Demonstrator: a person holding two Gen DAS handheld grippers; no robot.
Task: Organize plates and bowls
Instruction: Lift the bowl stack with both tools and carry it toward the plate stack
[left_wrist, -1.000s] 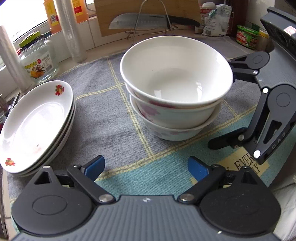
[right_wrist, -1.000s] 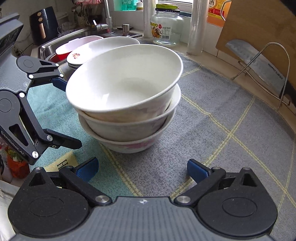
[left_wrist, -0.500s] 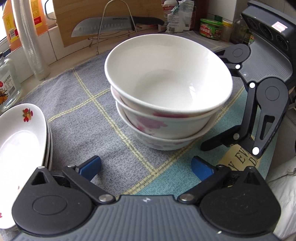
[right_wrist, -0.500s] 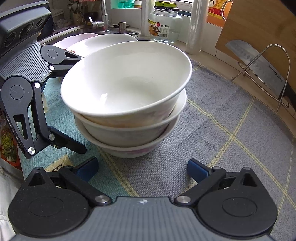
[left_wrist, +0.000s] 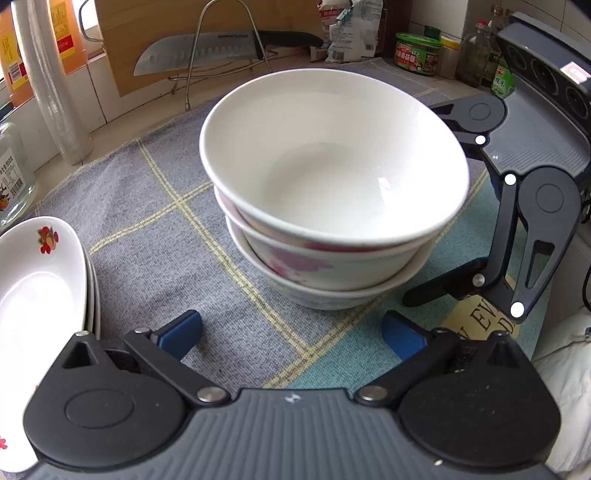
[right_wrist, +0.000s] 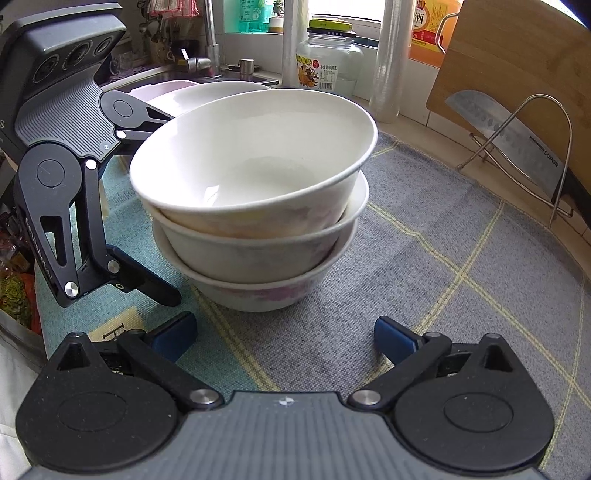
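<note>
Three white bowls with pink flowers stand stacked (left_wrist: 332, 206) on the grey checked mat (left_wrist: 155, 229); the stack also shows in the right wrist view (right_wrist: 255, 199). My left gripper (left_wrist: 291, 330) is open and empty just in front of the stack. My right gripper (right_wrist: 284, 334) is open and empty on the stack's other side, and it also shows at the right of the left wrist view (left_wrist: 436, 206), with the stack in front of its tips. A pile of white plates (left_wrist: 40, 288) with fruit prints lies at the left.
A knife (left_wrist: 221, 51) rests on a wire rack against a wooden board (right_wrist: 517, 59) at the back. A glass jar (right_wrist: 328, 62), plastic-wrapped rolls (left_wrist: 51, 85), bottles and a green tin (left_wrist: 417, 51) line the counter's edge. A sink (right_wrist: 207, 77) lies beyond the plates.
My left gripper has swung right and closer to the bowl stack, so the plates slid toward the left edge. My right gripper has also closed in on the stack. Both stayed open.
</note>
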